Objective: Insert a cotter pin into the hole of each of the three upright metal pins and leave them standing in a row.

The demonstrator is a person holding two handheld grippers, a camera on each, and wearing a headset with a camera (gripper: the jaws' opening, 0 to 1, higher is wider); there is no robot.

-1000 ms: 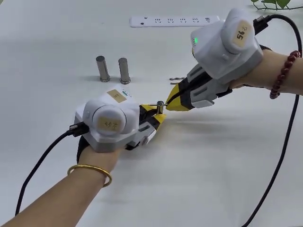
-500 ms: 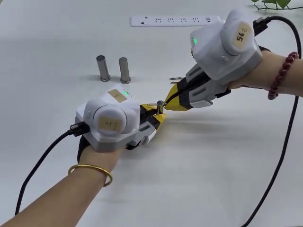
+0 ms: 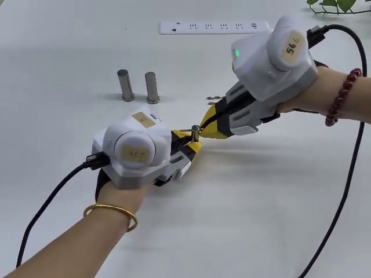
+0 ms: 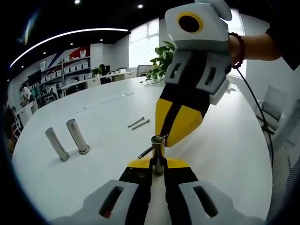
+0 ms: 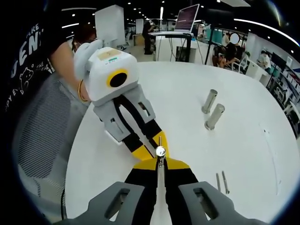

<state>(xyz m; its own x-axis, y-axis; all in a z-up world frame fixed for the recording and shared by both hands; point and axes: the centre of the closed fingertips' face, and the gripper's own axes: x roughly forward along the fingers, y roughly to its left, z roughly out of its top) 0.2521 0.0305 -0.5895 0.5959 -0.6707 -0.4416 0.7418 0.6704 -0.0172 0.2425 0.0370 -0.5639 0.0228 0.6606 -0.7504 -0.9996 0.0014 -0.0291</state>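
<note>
**Cotter pin (image 4: 146, 152) in the hole of 1 pin, 2 pins to go**

The left gripper (image 4: 158, 165) pinches 1 pin (image 4: 158, 149) low on its shaft, with its jaws pressed on it from both sides. That leaves the drilled top free above the tips and keeps it from turning away from a push. The right gripper (image 5: 160, 161) meets it nose to nose. Its jaws are pressed together on the thin cotter pin and lined up with the hole, which suits a straight feed. In the left gripper view the cotter pin's end pokes out of the pin's other side, so I judge it through or nearly so. How far it is seated I cannot tell, nor whether the pin's foot touches the table (image 3: 261, 191).

Behind the grippers 2 standing pins (image 3: 124, 84) are upright, side by side and near each other. Both look bare, and they mark the row that the held one should join. 2 spare cotters (image 4: 139, 123) lie flat near the right gripper, in easy reach. A power strip (image 3: 213, 26) lies at the far edge, well apart.
</note>
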